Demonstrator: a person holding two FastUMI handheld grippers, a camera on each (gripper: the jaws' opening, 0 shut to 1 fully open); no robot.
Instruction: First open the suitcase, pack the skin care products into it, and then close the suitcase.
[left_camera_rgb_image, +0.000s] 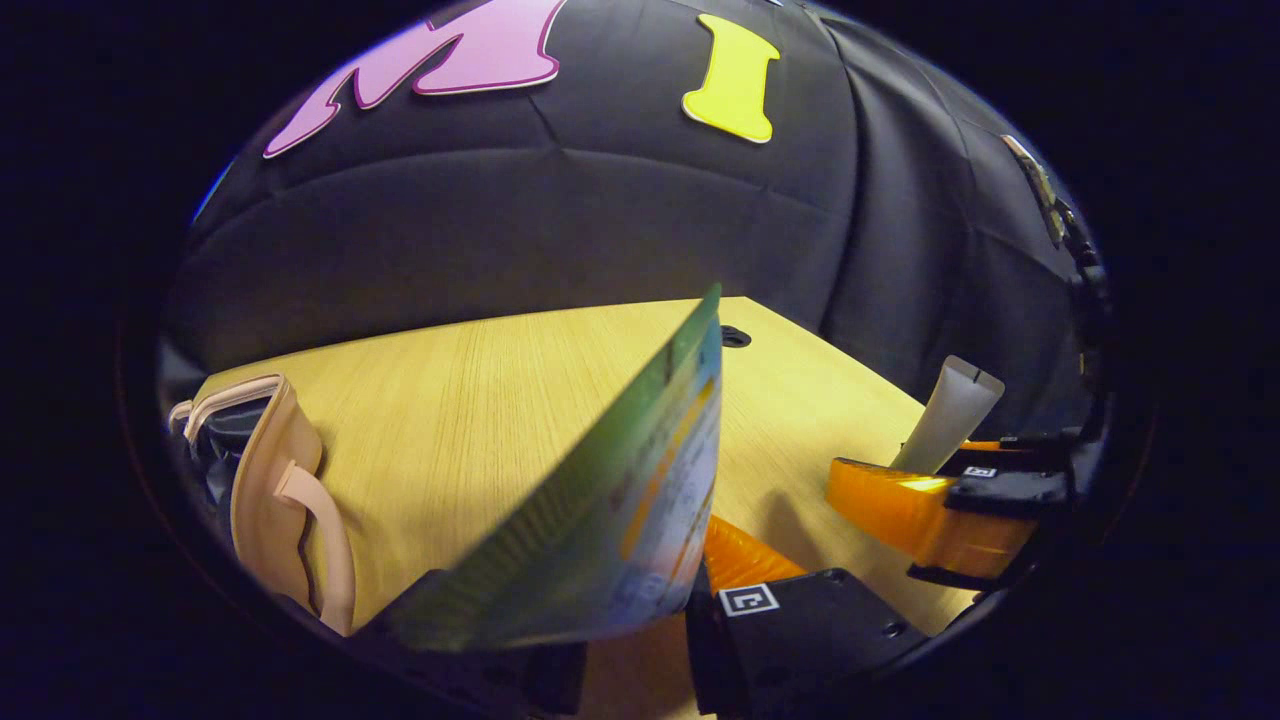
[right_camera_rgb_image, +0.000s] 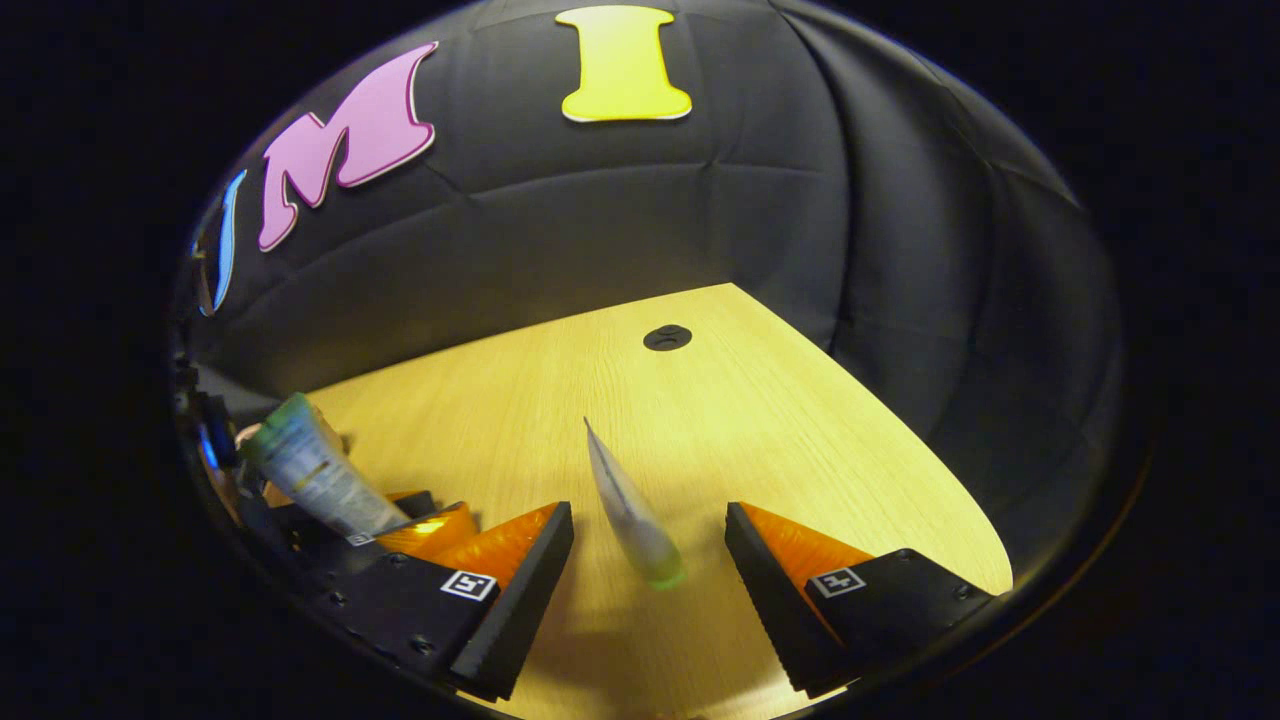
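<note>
Pale wooden table (left_camera_rgb_image: 480, 400) below both grippers, black cloth wall behind. Left gripper (left_camera_rgb_image: 620, 590) clenched on a green tube (left_camera_rgb_image: 620, 480), tube tilted up, very near the camera and blurry. Right gripper (right_camera_rgb_image: 648, 512) spread wide, nothing pinched. White tube (right_camera_rgb_image: 625, 500) between its fingers, seemingly upright on a green cap (right_camera_rgb_image: 660, 572), touching neither one. Pink suitcase (left_camera_rgb_image: 265, 480) at the left edge of the table, well apart from both tubes. Dark inside showing behind the handle, so likely open a bit. Hard to tell how far.

Possible trouble: a wobbly stand for the white tube on that small cap. Might tip and roll away after one bump from a closing finger, or after a squeeze too high on the thin flat end. Green tube might slip out on the way to the suitcase, being smooth. Might also hit the suitcase rim and miss the inside.

Left gripper view: the suitcase, plus the right gripper from the side with the white tube poking up beside it. Right gripper view: the gap on both sides of the white tube, a round dark hole (right_camera_rgb_image: 667, 337) far back in the table, and the left gripper low at the left with the green tube sticking up
</note>
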